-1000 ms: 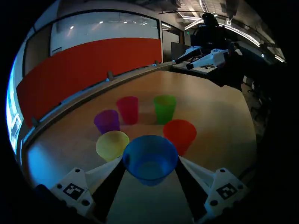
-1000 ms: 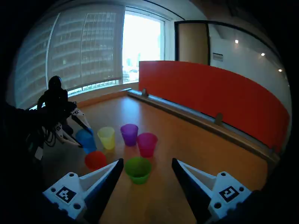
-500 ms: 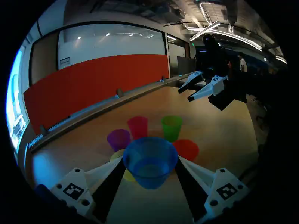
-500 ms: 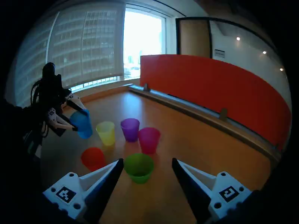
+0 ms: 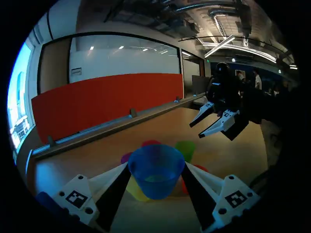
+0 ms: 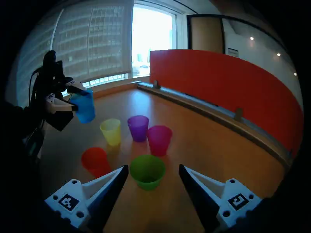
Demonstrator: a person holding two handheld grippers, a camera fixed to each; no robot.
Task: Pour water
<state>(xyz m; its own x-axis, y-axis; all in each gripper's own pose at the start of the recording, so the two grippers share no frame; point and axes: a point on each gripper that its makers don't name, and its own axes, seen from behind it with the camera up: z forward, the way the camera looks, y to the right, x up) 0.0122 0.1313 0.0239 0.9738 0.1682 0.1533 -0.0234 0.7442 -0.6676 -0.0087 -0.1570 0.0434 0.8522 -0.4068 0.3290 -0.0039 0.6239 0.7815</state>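
My left gripper is shut on a blue cup with a little water in the bottom, held upright above the table. In the right gripper view the blue cup hangs in the left gripper, up and left of the yellow cup. On the table stand the purple cup, magenta cup, red cup and green cup. My right gripper is open, low over the table, with the green cup just ahead between its fingers. The right gripper hovers beyond the cups.
The wooden table runs to a raised rail with an orange-red partition behind it. A bright window with blinds lies to the far left. A dark sleeve holds the left gripper.
The left gripper has lifted the blue cup from beside the yellow cup well above the table. The other cups have sunk lower in its view. The right gripper has barely shifted.
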